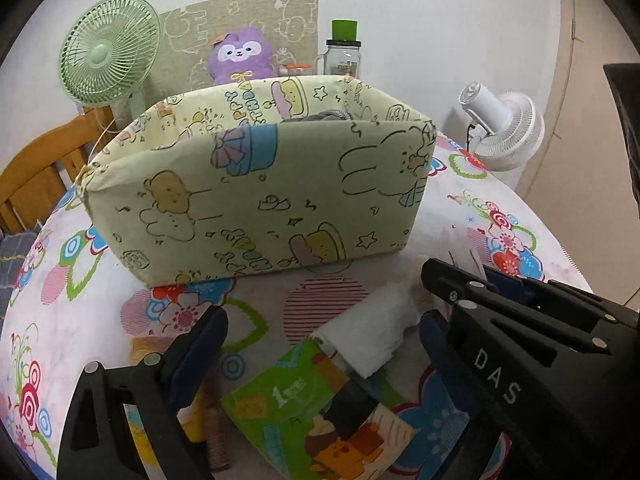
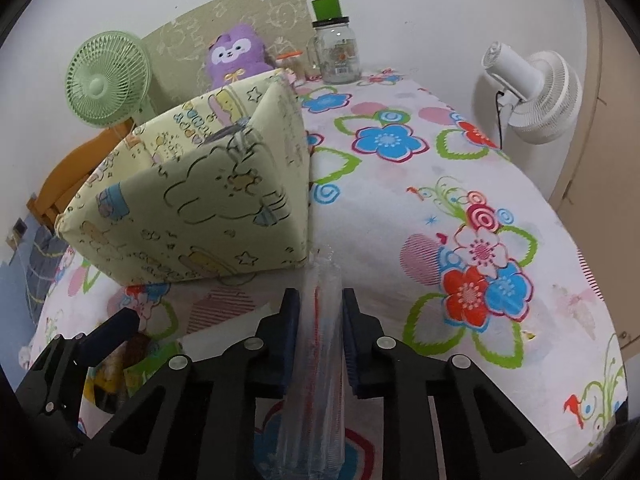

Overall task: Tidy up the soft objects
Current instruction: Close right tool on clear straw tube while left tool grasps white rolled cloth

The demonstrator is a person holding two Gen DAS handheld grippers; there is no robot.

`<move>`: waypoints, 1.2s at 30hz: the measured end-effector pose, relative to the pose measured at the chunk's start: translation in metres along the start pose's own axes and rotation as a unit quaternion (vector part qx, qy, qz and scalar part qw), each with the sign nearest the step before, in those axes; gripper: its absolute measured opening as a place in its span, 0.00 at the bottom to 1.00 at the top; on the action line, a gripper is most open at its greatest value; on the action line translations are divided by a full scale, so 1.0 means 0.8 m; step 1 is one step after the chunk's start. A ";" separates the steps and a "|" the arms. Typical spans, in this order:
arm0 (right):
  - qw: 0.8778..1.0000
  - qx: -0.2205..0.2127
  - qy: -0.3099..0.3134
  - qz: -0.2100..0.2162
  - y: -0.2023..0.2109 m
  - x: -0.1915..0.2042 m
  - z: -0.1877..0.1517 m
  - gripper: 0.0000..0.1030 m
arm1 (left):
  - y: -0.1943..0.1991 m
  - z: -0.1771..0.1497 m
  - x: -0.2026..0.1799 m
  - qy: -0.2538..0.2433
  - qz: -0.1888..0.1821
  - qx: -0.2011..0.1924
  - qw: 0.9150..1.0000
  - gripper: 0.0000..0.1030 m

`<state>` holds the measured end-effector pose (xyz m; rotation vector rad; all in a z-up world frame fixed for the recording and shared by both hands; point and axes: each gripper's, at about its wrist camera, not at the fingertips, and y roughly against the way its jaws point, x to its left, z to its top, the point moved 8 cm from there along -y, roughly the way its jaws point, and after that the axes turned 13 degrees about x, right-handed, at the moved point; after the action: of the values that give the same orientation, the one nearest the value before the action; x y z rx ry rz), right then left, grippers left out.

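**A:** ok so where's everything sitting right now?

**B:** Right claw (image 2: pixel 320 312) is clamped on a clear plastic packet (image 2: pixel 320 344) with a red stripe inside, low centre of the right wrist view. The blue pads press it from both sides and the packet runs up between them towards the fabric bin (image 2: pixel 192 208), its tip just at the bin's near corner.

**A:** and the left one?

**B:** Left claw (image 1: pixel 320 344) is spread wide at the bottom of the left wrist view, nothing gripped. Between its fingers lies a green tissue pack (image 1: pixel 304 408) with cartoon print, and a white rolled cloth (image 1: pixel 372 336) lies just above it, touching its top edge. The right claw's black body pokes in from the lower right of that frame.

**A:** the bin?

**B:** Pale yellow, cartoon bunnies and bears, upright on the flowery tabletop (image 2: pixel 460 184), centre of the left view. Something grey (image 1: pixel 328 116) peeks over its rim, can't tell what.

**A:** background stuff?

**B:** Green fan (image 1: pixel 108 56) upper left, purple plush (image 1: pixel 240 56) behind the bin, glass jar (image 1: pixel 343 56) with a green cap, white fan (image 1: pixel 504 128) on the right.
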<state>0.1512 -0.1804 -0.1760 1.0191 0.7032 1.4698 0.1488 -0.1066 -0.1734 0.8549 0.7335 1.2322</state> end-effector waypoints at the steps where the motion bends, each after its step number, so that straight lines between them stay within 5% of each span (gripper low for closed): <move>1: 1.000 -0.001 -0.003 0.000 0.001 -0.002 0.001 0.22 | 0.000 0.002 -0.001 -0.001 0.000 -0.001 1.000 0.94; 7: 1.000 -0.010 -0.016 -0.008 0.009 -0.017 0.006 0.22 | 0.001 0.012 -0.013 -0.015 -0.003 -0.008 1.000 0.94; 16: 0.999 -0.013 -0.029 -0.015 0.012 -0.033 0.009 0.22 | -0.010 0.019 -0.032 -0.037 -0.011 0.001 0.999 0.81; 24: 0.999 -0.007 -0.034 -0.017 0.005 -0.039 0.010 0.22 | -0.031 0.011 -0.041 -0.044 -0.022 0.038 0.998 0.55; 36: 0.999 0.001 -0.033 -0.015 -0.005 -0.037 0.011 0.22 | -0.032 0.016 -0.043 -0.039 -0.039 0.033 0.998 0.26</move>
<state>0.1595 -0.2100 -0.1818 1.0486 0.6697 1.4032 0.1656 -0.1455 -0.1881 0.9145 0.7414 1.1037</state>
